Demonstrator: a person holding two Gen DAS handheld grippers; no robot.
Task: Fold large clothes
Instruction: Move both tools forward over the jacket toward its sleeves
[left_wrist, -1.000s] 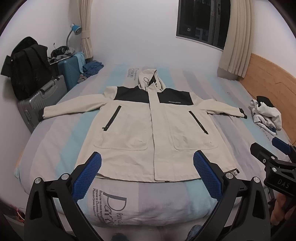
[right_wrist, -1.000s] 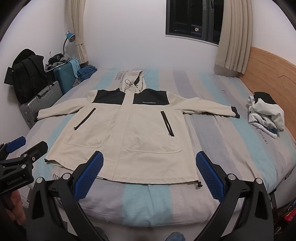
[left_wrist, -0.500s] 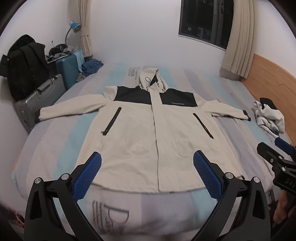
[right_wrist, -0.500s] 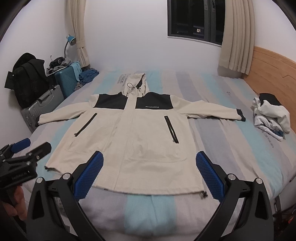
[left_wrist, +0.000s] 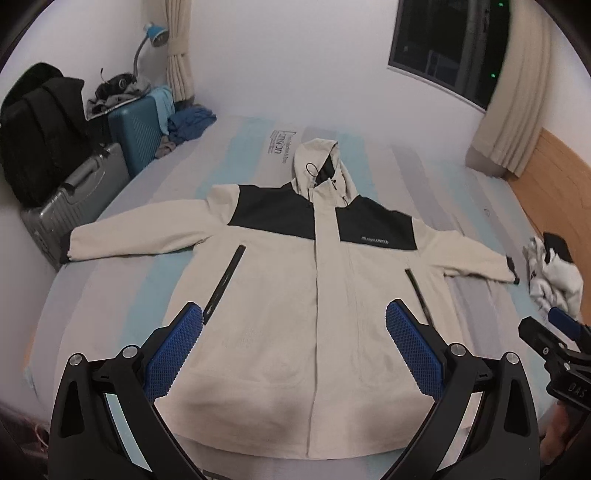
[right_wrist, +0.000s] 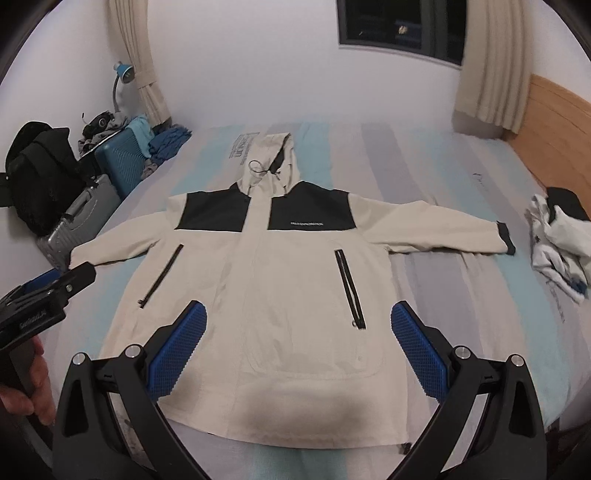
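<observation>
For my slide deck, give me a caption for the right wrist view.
Open right gripper above a cream-and-black hooded jacket spread flat on a striped bed.

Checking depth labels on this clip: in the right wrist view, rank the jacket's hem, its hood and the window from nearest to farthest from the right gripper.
1. The jacket's hem, just below and ahead of the open right gripper.
2. The hood, mid-bed, slightly left of centre.
3. The window, on the far wall, upper right.
</observation>
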